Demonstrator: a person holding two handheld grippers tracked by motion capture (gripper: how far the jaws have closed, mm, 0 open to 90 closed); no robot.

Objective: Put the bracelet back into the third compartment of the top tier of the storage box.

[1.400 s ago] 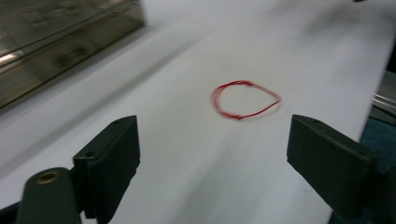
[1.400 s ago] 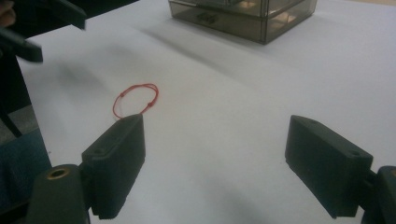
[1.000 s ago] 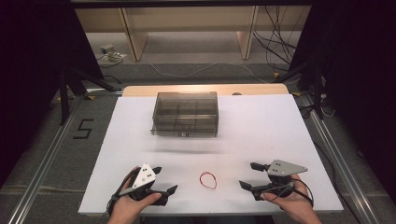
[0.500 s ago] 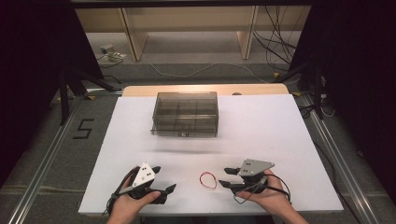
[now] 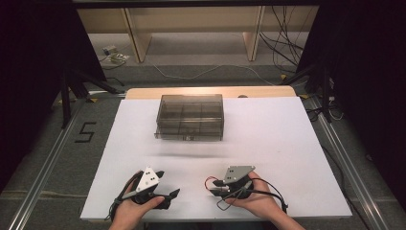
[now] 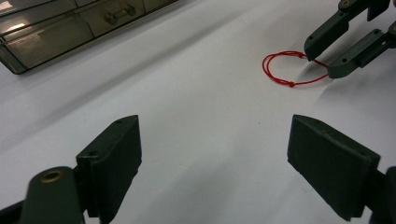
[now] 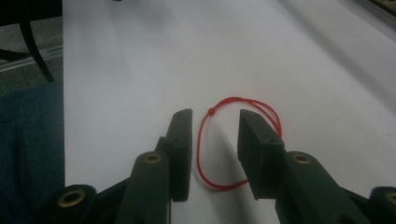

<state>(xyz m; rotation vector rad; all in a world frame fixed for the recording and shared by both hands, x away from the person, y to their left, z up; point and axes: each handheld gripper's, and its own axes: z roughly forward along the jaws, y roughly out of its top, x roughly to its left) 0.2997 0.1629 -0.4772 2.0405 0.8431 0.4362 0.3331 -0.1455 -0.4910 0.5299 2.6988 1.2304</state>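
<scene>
Right gripper shifted left, straddling red string loop.

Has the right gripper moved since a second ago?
Yes. The right gripper slid left across the white board to the red string loop, jaws closing around it.

I see a red string loop, black grippers, a smoky grey-brown drawer box, and a plain white bench.

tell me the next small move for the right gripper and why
Probably keep closing the right gripper on the red string loop. Its jaws have just been closing, one side of the loop lies between them on the white table, and the pads don't yet press it.
</scene>
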